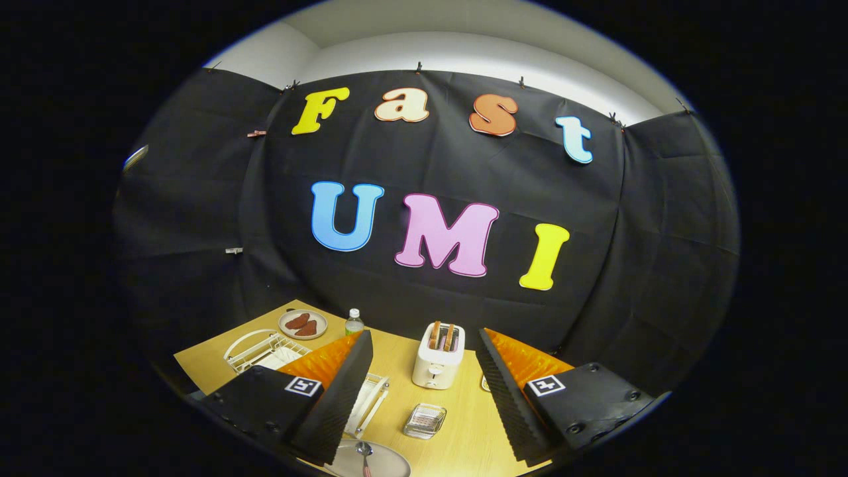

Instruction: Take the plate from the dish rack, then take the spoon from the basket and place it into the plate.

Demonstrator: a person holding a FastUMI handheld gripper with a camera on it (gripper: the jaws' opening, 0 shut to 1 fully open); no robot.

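Note:
My gripper (424, 338) is open and held well above the wooden table (397, 361), with nothing between its fingers. Below the left finger, at the table's near edge, lies a pale round plate (391, 464). A metal spoon (364, 452) rests in the plate, bowl pointing away from me. The white wire dish rack (258, 351) stands to the left, beyond the left finger. A white wire basket (370, 396) sits just right of that finger, which partly hides it.
A white toaster (437, 361) with two slices in it stands ahead between the fingers. A small clear glass dish (424, 421) sits in front of it. A water bottle (354, 322) and a plate of reddish food (303, 324) stand at the table's far left.

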